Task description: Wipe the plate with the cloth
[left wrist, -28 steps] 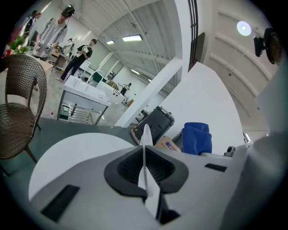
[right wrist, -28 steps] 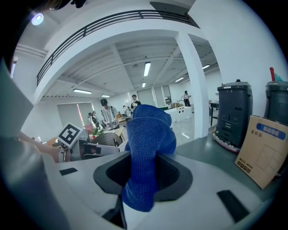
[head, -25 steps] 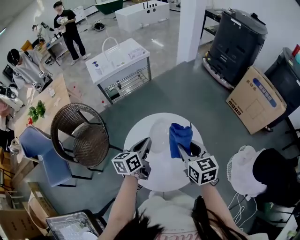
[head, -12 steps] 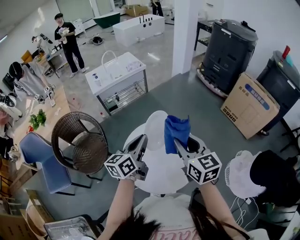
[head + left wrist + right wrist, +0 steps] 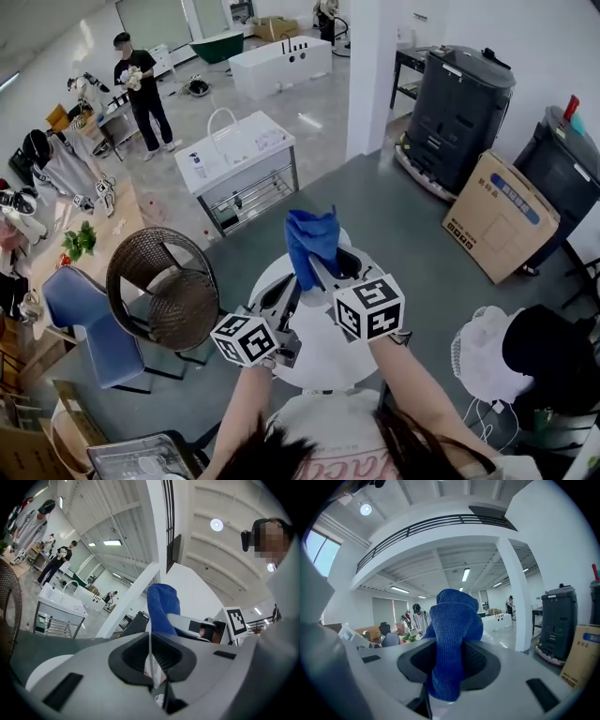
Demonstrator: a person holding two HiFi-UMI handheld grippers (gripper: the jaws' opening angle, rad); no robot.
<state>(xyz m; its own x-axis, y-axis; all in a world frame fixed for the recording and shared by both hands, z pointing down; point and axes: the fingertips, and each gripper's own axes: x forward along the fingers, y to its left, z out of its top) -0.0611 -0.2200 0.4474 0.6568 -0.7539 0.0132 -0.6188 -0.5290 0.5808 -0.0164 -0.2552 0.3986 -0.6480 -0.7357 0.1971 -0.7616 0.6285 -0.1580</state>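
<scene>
The plate [image 5: 151, 667] shows only edge-on in my left tool [image 5: 151, 645]; the cloth [image 5: 457, 616] has its six o'clock end buried in my right tool [image 5: 450, 658].

Bright, even ceiling light [image 5: 216, 525] — sharp centres, fisheye bending and dark corners in gripper views.

The cloth [image 5: 451, 634] between the jaws of the right gripper [image 5: 449, 667] is blue knitted fabric, matt, with a fine looped nap. Both gripper shells are smooth matt grey plastic with black ridged pads. The plate [image 5: 150, 648], edge-on in the left gripper [image 5: 152, 663], is thin, white and smooth. The table [image 5: 323, 361] beneath the grippers has a white, smooth top. The chair [image 5: 169, 286] left of the left gripper is dark woven wicker. The box [image 5: 506, 217] far right of the right gripper is matt brown cardboard.
</scene>
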